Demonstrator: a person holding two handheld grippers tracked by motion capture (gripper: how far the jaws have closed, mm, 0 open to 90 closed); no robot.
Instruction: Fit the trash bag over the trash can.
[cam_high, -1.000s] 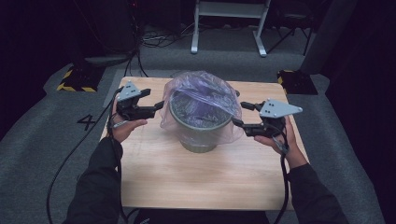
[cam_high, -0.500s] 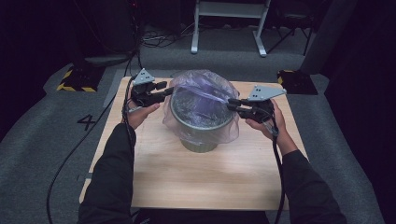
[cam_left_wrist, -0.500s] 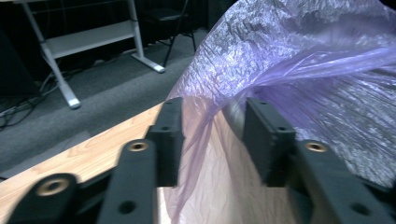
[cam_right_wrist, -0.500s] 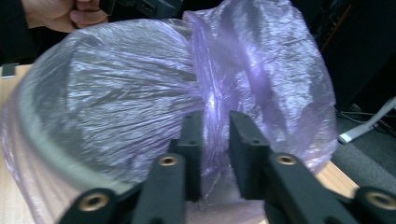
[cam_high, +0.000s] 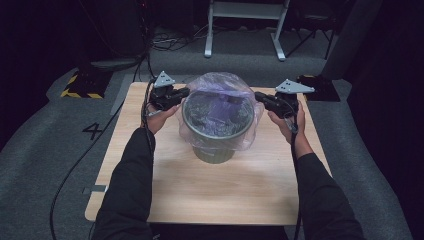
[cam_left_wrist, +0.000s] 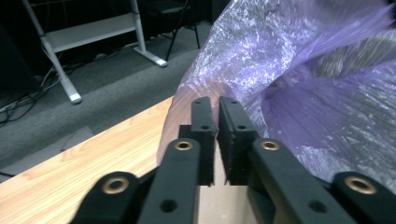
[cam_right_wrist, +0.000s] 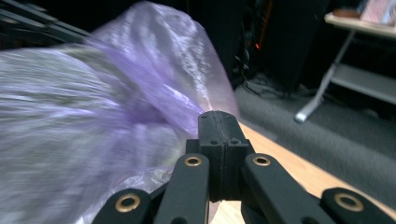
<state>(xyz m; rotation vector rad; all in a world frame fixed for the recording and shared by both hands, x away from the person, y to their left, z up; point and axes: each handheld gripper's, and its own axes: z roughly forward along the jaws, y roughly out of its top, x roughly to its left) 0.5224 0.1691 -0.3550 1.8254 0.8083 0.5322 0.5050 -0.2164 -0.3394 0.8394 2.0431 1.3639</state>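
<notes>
Step in hand, by judgement: fitting the liner over the bin's rim. The left tool (cam_high: 181, 93) and right tool (cam_high: 260, 95) have just been closing; each now looks clamped on the purple plastic bag (cam_high: 220, 100), at opposite sides. The bag is thin, translucent, crinkled, ballooning above the grey bin (cam_high: 215, 142), which stands mid-desk (cam_high: 215, 195), nearer the far edge. Next move: draw the film outward and down evenly, without tearing.

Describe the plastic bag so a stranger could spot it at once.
On the wooden table stands a dark green bin, flanked by the two hand-held grippers. The plastic bag billows over its rim: thin, crinkled, see-through with a purple tint, the one soft thing there.
</notes>
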